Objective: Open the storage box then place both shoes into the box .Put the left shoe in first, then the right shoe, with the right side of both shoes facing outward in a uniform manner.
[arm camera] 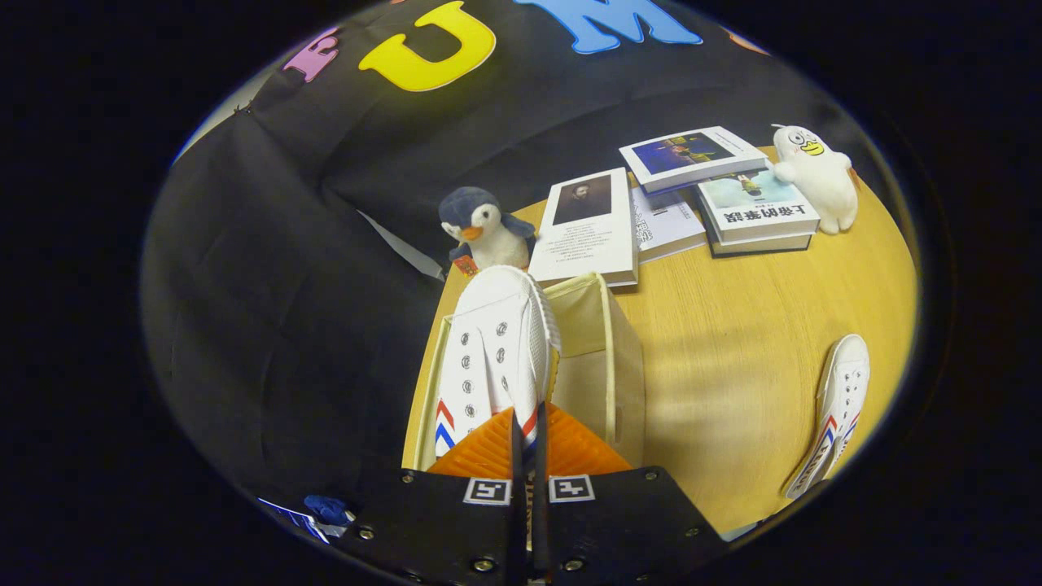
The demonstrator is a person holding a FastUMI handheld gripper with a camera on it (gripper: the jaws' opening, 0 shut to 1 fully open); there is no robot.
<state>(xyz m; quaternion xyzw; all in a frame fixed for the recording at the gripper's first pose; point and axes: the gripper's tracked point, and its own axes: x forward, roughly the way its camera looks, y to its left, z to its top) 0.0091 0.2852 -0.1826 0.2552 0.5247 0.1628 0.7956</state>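
Clamping a white shoe [496, 350] above the open storage box [606, 358], the gripper [529, 439] sits beside bare table [733, 358].

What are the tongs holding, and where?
The tongs are shut on a white shoe, pinching its heel-end edge, above the open storage box.

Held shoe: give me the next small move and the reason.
Probably lower it straight down into the storage box and only then let go. The gripper is shut on the held shoe, which hangs over the open box, while the other shoe lies on the table.
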